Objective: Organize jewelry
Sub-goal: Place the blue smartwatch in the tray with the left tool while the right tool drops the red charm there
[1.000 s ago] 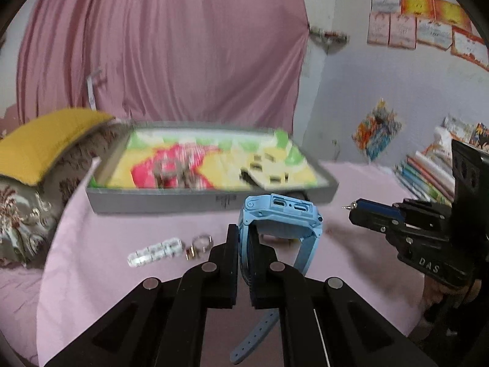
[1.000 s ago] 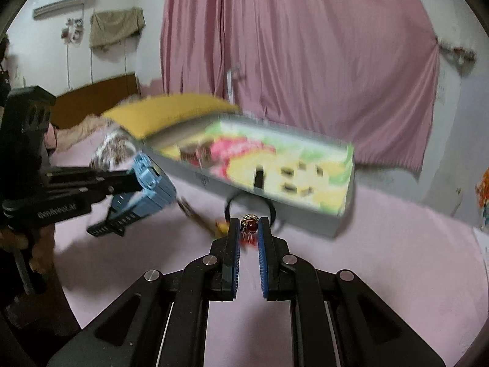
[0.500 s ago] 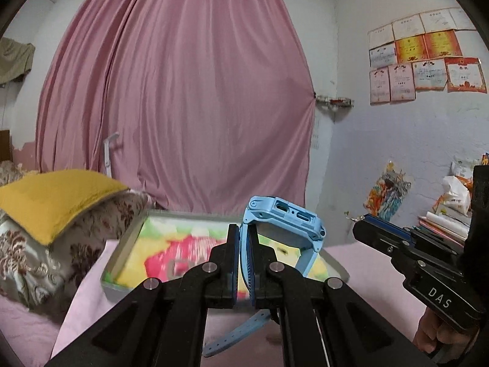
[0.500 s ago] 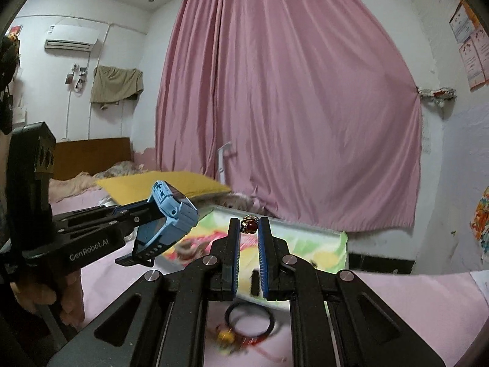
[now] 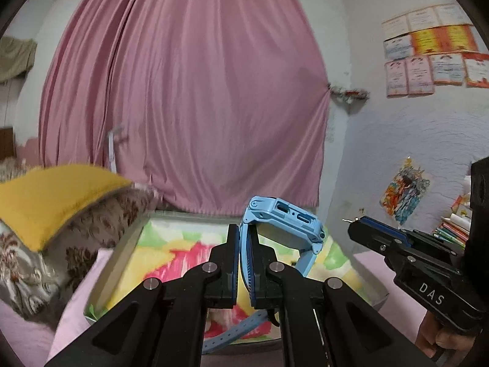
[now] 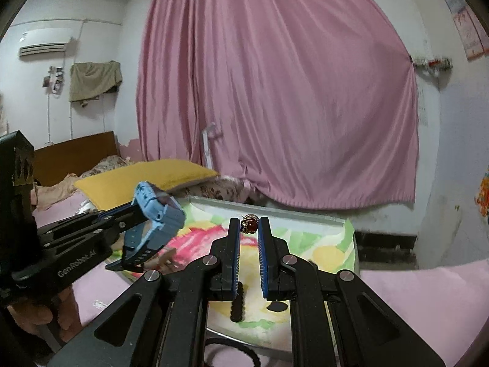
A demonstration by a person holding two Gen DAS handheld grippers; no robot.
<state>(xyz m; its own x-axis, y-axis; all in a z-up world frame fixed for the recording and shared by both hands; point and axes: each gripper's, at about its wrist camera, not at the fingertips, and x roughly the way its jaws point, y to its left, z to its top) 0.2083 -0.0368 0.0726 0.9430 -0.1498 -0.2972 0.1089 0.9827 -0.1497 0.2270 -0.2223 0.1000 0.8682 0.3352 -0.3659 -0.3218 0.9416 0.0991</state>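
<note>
Blue plastic fills my left view: a child's watch (image 5: 282, 229), its strap pinched tight between the fingers of my left gripper (image 5: 244, 235), raised above the floral-lined tray (image 5: 122, 263) on the pink bedspread (image 6: 428, 299). My right gripper (image 6: 249, 224) has its fingers clamped on a small red-stoned earring (image 6: 250, 224) at their tips, also above the tray. A dark bracelet (image 6: 237, 304) lies inside the tray.
</note>
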